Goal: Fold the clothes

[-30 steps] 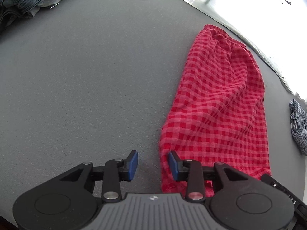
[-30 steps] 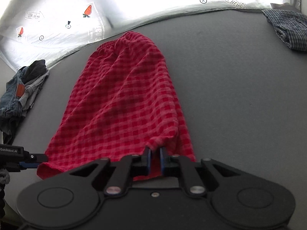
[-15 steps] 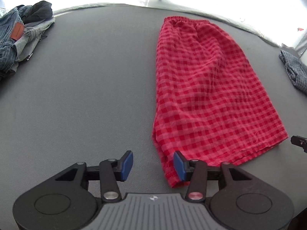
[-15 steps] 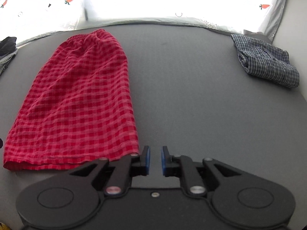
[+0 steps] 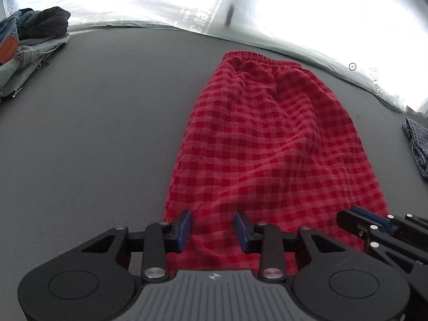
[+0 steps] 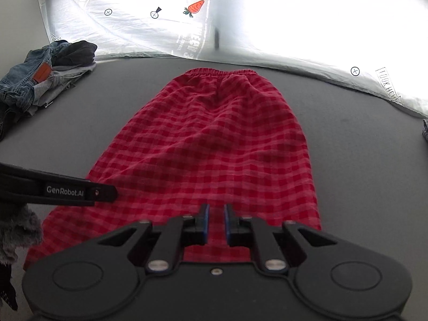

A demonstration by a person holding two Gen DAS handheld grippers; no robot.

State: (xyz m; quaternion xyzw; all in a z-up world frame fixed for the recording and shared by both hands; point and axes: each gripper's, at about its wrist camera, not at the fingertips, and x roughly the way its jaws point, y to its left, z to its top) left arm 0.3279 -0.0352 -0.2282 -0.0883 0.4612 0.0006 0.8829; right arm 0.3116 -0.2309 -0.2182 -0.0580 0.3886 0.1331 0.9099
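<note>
A red checked garment (image 5: 267, 144) with an elastic waistband at the far end lies flat on the grey table (image 5: 93, 133); it also shows in the right wrist view (image 6: 214, 144). My left gripper (image 5: 213, 230) is open, its jaws over the near hem at the garment's left side. My right gripper (image 6: 214, 220) has its jaws a narrow gap apart, empty, over the near hem toward the right side. The right gripper also shows at the lower right of the left wrist view (image 5: 369, 220).
A heap of jeans and grey clothes (image 6: 40, 80) lies at the far left of the table. A folded blue checked garment (image 5: 417, 144) lies at the right edge. A bright white printed sheet (image 6: 240, 26) hangs behind the table's far edge.
Both grippers have swung in over the near hem of the red garment. The left gripper's jaws have opened wider. The right gripper's jaws have opened slightly.
</note>
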